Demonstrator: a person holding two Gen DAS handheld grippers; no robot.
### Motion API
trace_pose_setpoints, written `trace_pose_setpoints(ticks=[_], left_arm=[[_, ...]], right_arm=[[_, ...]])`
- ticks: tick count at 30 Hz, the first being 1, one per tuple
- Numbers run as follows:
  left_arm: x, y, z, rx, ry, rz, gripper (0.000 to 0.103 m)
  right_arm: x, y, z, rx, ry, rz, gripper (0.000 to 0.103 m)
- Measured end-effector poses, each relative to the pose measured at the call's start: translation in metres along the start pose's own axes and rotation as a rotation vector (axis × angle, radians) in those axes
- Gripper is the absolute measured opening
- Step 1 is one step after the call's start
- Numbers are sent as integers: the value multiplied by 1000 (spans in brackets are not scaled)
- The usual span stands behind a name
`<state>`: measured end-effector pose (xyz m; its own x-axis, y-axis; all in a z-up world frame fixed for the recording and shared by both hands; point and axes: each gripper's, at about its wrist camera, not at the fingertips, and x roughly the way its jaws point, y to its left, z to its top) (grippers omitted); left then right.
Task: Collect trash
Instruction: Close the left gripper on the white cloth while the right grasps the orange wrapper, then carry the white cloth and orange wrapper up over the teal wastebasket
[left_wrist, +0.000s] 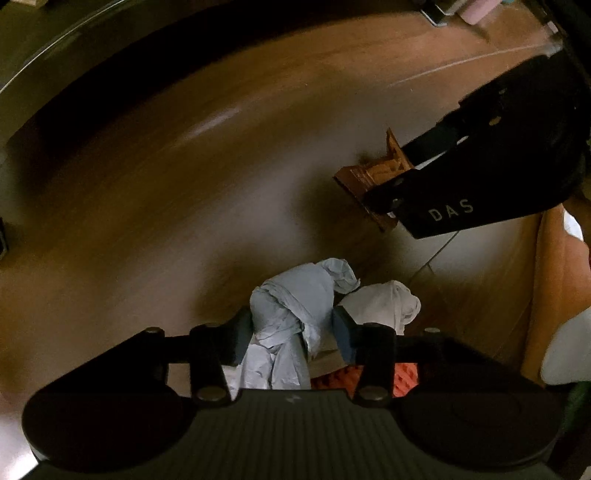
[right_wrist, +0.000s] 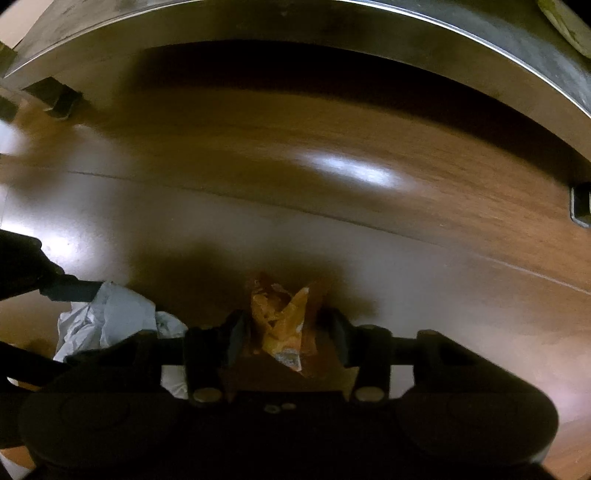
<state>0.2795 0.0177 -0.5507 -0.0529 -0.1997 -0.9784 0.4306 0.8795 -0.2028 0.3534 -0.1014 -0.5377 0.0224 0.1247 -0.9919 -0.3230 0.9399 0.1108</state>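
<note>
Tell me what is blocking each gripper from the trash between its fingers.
Nothing visible. The left gripper already straddles the crumpled grey paper, and the right gripper straddles the orange wrapper. No bin is in view.

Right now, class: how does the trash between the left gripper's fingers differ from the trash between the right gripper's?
The crumpled paper is pale grey-white and bulky; the snack wrapper is orange and smaller. The paper looks soft and wadded; the wrapper is creased and printed. Both sit between gripper fingers above the wooden floor.

Left hand-held gripper (left_wrist: 293, 334) clamps crumpled pale tissue (left_wrist: 291, 306) above wooden floor (left_wrist: 184, 184).
</note>
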Motion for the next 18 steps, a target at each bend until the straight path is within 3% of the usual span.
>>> trace_pose_setpoints(ticks=[5,11,18], left_arm=[[-6,8,-3,-45,-10,-11,42],[-36,6,-9,-73,-36,-20,42],[-124,-1,-19,-116,-95,-12,42]], right_arm=[[-6,4,-1,-10,-28,2,32],[-47,3,-7,5,-80,15,31],[-131,15,-15,49,-151,33,31]])
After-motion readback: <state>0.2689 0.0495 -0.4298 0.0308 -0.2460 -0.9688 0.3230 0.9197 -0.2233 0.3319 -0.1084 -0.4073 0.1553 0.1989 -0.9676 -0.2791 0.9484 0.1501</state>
